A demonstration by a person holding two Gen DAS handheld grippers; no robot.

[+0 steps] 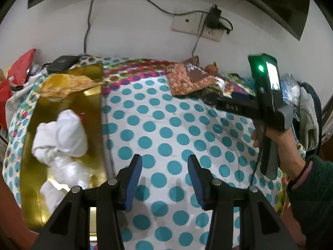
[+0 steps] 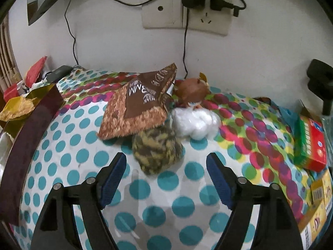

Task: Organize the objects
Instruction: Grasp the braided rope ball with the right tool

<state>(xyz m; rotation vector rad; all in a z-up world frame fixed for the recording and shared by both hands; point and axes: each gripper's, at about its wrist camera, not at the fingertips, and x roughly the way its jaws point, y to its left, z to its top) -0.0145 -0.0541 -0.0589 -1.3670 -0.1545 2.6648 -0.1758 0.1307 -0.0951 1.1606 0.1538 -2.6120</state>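
Both pairs of blue-padded fingers stood apart with nothing between them: the left gripper (image 1: 164,179) hung over the polka-dot cloth (image 1: 166,129) covering the surface, its gap moderate, and the right gripper (image 2: 166,179) was spread wider over the same cloth. Just left of the left gripper sat a gold box (image 1: 62,112), holding white crumpled wrapping (image 1: 62,141) with a piece of gold paper (image 1: 66,85) lying across its far end. Ahead of the right gripper's fingers (image 2: 113,179) lay a mottled yellow-brown knitted ball (image 2: 158,152), apart from the pads. Touching its far side were a brown snack packet (image 2: 137,104) and a white fluffy wad (image 2: 195,123), with a small brown toy (image 2: 191,89) behind them near the wall. A red and green carton (image 2: 310,145) rested at the far right edge.
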